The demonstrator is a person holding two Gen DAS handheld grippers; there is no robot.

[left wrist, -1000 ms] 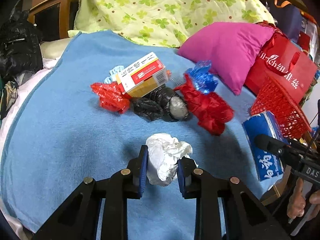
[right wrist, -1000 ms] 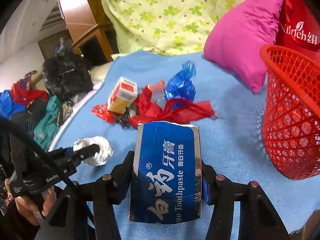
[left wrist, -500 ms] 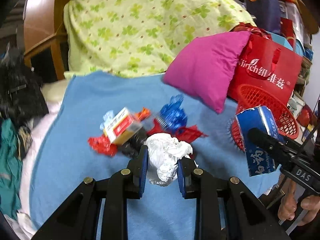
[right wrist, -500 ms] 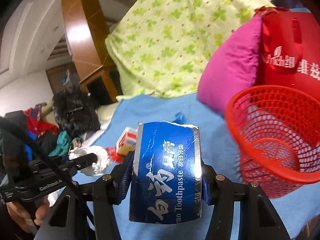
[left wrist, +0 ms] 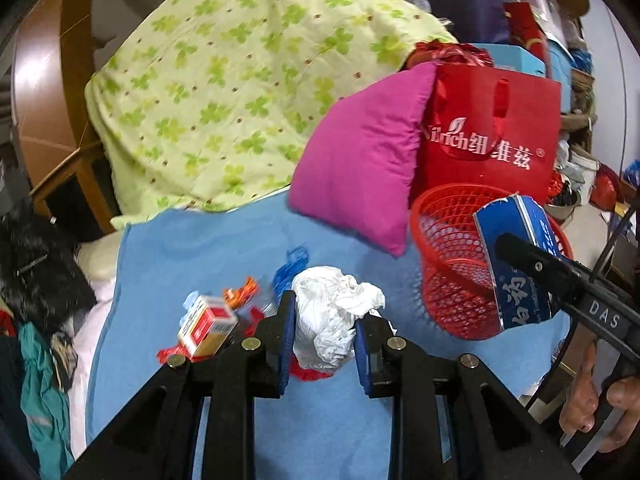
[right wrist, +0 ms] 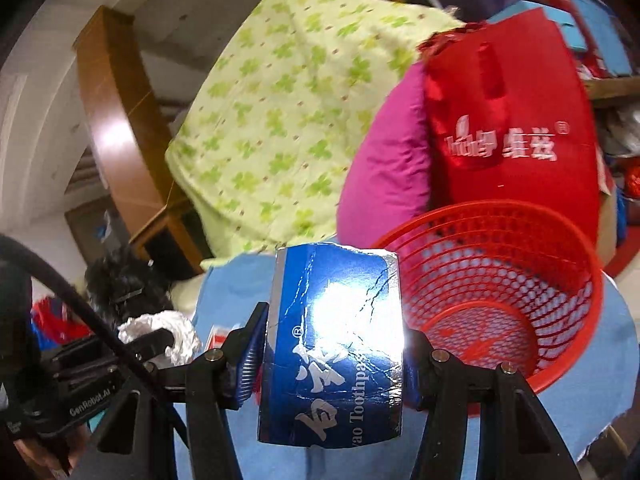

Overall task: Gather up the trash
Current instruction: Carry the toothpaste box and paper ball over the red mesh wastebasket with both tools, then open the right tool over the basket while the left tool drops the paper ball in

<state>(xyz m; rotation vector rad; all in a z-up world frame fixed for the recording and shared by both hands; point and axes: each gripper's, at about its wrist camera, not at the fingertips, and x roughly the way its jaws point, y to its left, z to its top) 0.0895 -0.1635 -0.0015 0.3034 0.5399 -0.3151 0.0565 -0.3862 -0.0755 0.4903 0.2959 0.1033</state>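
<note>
Both grippers carry trash: the right gripper [right wrist: 332,364] is clamped on a blue toothpaste box [right wrist: 334,344] and the left gripper [left wrist: 324,340] pinches a crumpled white paper ball [left wrist: 332,316] between its blue pads. Largest thing ahead of the right gripper, slightly to its right and lower, is the red mesh basket [right wrist: 560,264], which stands on the blue cloth [left wrist: 192,248] with its mouth turned toward the camera; behind it lean the red shopping bag [left wrist: 492,140] and the pink pillow [left wrist: 360,160]. The box seems to hang near the rim on the near side, not clearly over the opening, so a release now may let it hit the rim and fall on the cloth or off the edge. The box is wide and flat and the basket looks light, so I judge that a push against the rim can tip the basket. The paper ball is soft and sticks out above the left fingers, so a weak squeeze may let it slip on the way. Ahead of the left gripper and lower, the small red-and-white carton [left wrist: 206,326] and the red and blue wrappers [left wrist: 288,268] lie on the cloth, not yet collected. The two grippers are near each other, so they may collide at the basket.
</note>
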